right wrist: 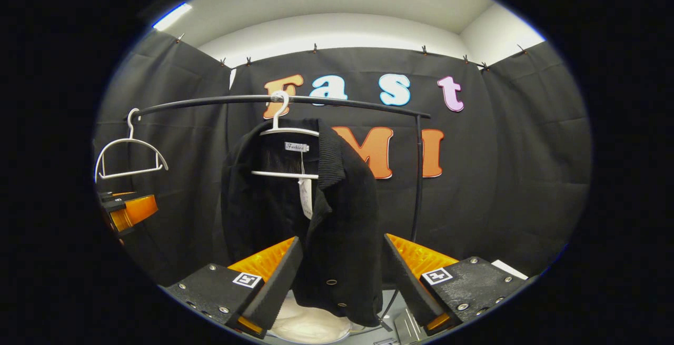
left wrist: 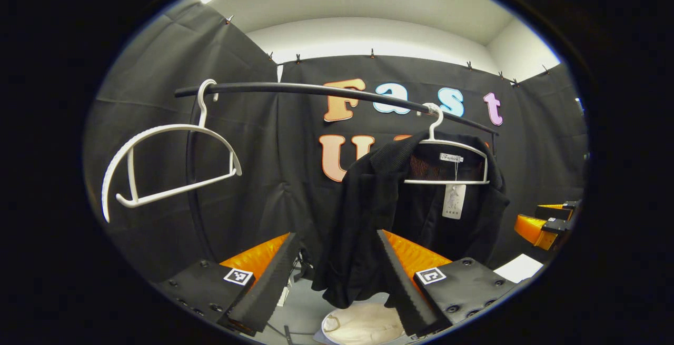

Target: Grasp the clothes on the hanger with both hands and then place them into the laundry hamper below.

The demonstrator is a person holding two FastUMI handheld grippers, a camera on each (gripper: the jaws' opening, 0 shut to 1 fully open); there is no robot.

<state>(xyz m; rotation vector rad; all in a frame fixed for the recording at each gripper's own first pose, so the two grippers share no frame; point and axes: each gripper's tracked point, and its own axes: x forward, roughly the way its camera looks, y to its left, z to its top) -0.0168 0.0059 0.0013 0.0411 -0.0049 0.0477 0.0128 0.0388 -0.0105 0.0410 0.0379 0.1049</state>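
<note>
left gripper (left wrist: 337,276) open before jacket (left wrist: 368,218); buttons (right wrist: 331,282) face right gripper (right wrist: 342,282).

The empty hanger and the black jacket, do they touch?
Apart. The left gripper view shows bare rail between the empty hanger and the black jacket.

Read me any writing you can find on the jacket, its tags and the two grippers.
Neck label in the black jacket: script too small to read.
Hang tag below it: print too small and blurred.
Square markers on the left gripper and right gripper: coded patterns, no words.
</note>
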